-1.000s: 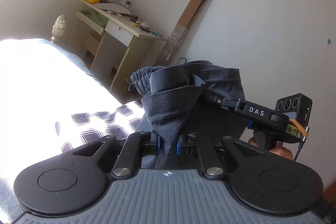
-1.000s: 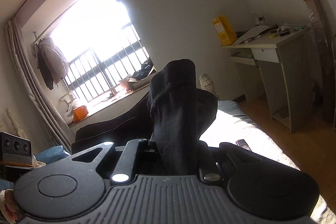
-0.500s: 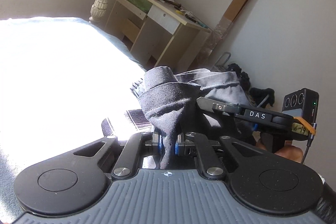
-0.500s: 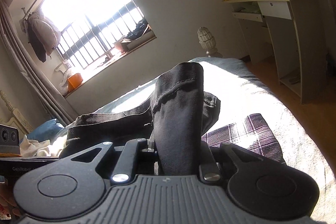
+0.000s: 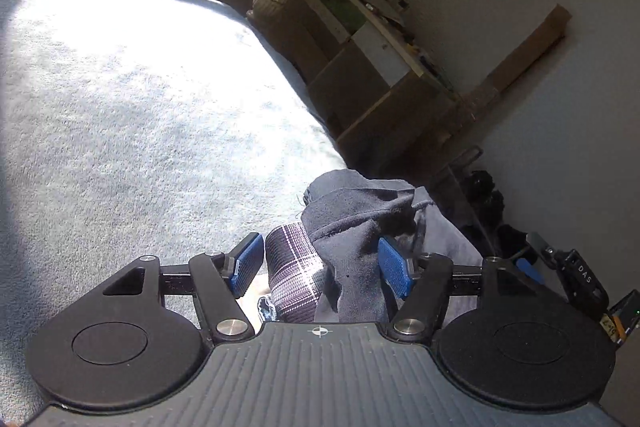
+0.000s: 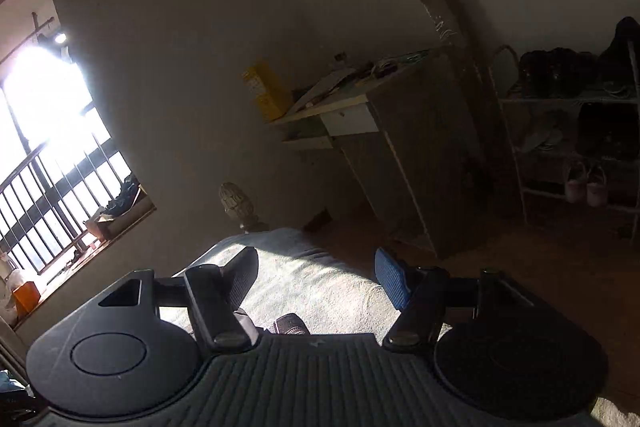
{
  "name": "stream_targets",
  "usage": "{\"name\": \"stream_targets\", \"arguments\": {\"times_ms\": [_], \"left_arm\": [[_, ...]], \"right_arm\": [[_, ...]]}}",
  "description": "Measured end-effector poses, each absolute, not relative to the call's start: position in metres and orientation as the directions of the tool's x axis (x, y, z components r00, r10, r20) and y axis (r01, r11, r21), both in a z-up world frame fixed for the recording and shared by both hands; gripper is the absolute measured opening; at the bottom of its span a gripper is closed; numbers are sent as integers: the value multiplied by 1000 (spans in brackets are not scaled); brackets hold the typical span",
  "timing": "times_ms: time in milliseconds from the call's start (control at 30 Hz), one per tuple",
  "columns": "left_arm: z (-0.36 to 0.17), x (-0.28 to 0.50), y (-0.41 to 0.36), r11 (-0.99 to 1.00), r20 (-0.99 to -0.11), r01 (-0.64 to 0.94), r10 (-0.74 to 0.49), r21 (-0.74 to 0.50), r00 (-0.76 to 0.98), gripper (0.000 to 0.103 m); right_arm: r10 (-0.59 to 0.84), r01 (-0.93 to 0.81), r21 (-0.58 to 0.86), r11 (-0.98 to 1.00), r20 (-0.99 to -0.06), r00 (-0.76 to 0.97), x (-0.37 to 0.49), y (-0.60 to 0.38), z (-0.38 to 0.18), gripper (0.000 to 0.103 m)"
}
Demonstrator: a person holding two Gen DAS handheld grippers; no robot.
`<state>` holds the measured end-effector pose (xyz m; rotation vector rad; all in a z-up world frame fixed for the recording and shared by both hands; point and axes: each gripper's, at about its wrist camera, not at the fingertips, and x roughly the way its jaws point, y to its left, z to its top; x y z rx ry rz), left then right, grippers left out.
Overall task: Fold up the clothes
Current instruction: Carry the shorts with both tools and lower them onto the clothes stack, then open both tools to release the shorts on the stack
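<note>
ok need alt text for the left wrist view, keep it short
The left tool is open, its blue pads either side of a dark garment bunched on a plaid cloth, gripping neither. They lie on a sunlit grey bed; a cluttered desk stands against the wall behind.

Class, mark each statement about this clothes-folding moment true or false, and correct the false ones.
1. The left tongs clamp the dark grey garment. False: they stand open, the cloth lying loose between them.
2. The right tongs are open with nothing between them. True.
3. A black-and-white checked cloth lies beside the garment. True.
4. The yellow box lies on the pale grey bed cover. False: it stands on the wooden desk.
</note>
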<state>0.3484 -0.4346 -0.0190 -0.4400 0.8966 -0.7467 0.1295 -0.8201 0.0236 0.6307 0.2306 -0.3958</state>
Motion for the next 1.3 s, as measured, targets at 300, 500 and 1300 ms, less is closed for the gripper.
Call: {"name": "stream_targets", "arguments": {"times_ms": [300,500,1300], "left_arm": [[6,280,-393,632,-572,613,-751,-475,330,67],[24,163,-413,408,-465,912,-800,41,379,67],[-22,140,-468,208,-509,913,-776,351,372,11]], "right_arm": [[-185,374,774,511,-326,927,3,-815,-13,67],[-96,376,747,548,-391,916,21,-798,-11,66],[-172,444,640,627,-443,880,23,-781,-29,7]]}}
